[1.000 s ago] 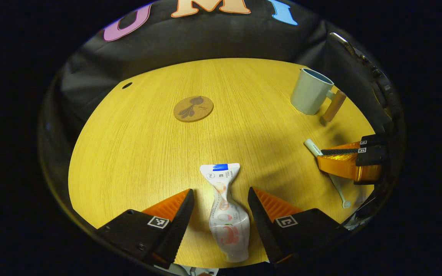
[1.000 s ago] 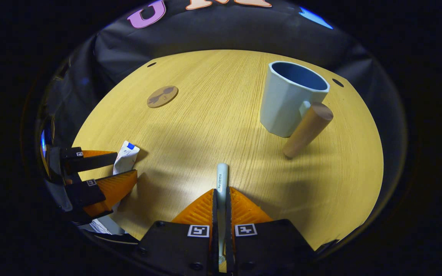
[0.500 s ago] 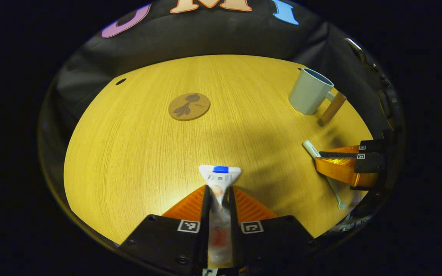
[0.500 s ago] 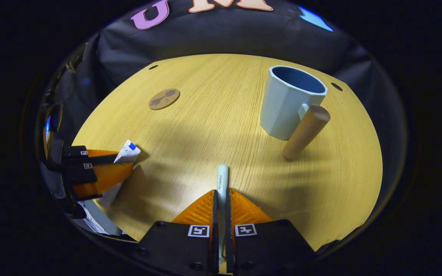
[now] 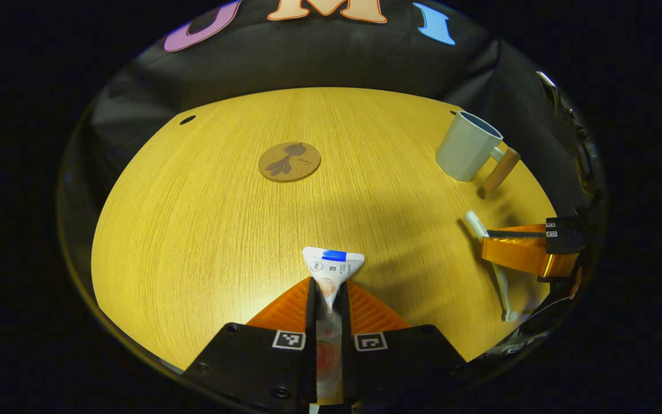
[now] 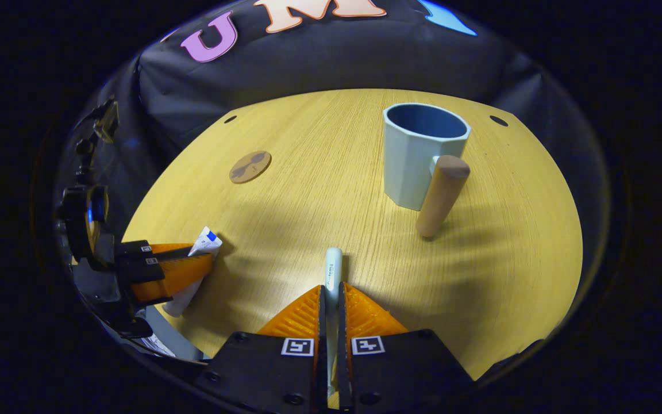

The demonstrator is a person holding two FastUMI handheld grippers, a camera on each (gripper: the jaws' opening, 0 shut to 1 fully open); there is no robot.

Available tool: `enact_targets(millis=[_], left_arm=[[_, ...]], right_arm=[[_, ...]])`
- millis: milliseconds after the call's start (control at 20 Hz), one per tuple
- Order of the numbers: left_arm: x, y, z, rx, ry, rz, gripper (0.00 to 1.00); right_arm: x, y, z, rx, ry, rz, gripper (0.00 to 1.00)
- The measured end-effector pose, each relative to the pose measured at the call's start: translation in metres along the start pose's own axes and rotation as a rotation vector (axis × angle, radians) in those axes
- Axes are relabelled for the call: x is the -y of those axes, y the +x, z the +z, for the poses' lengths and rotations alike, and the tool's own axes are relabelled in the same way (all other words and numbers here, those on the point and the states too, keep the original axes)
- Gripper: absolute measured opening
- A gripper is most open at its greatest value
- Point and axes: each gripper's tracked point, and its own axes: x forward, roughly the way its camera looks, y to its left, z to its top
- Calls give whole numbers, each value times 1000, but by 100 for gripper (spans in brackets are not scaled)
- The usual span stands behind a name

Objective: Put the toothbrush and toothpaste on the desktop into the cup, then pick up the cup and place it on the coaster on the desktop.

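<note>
The left gripper (image 5: 327, 290) is pressing both fingers on the toothpaste (image 5: 331, 265), and the flat crimped end of the tube is sticking out just ahead of the fingertips. In the left gripper view, the round coaster (image 5: 289, 162) is lying on the tabletop (image 5: 193, 218) well ahead of this gripper and a little to its left. The cup (image 5: 468, 146) is standing upright far ahead to its right, with its wooden handle (image 5: 499, 172) pointing toward the right gripper (image 5: 489, 244).

The right gripper (image 6: 331, 296) is clamping the toothbrush (image 6: 333, 270) between its 2 fingers, and the pale handle end is pointing forward beyond the tips. In the right gripper view, the cup (image 6: 420, 152) is ahead of this gripper and slightly to its right, with the handle (image 6: 442, 195) on the near side. The coaster (image 6: 250, 167) is farther ahead to its left. The left gripper (image 6: 207, 259) is showing at the left side with the toothpaste (image 6: 204, 244) in it.
</note>
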Motion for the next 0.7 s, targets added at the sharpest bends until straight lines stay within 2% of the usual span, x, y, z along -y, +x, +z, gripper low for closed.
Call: enact_targets(millis=[150, 200, 350, 700], left_arm=[[0, 0, 0, 0, -6, 2, 17], [0, 0, -1, -1, -8, 3, 17], [0, 0, 0, -2, -19, 7, 17], [0, 0, 0, -5, -34, 14, 16]], right_arm=[[-1, -12, 18, 65, 42, 20, 12], [1, -17, 25, 86, 63, 22, 9], [2, -29, 46, 143, 126, 42, 10], [17, -61, 125, 322, 216, 68, 10]])
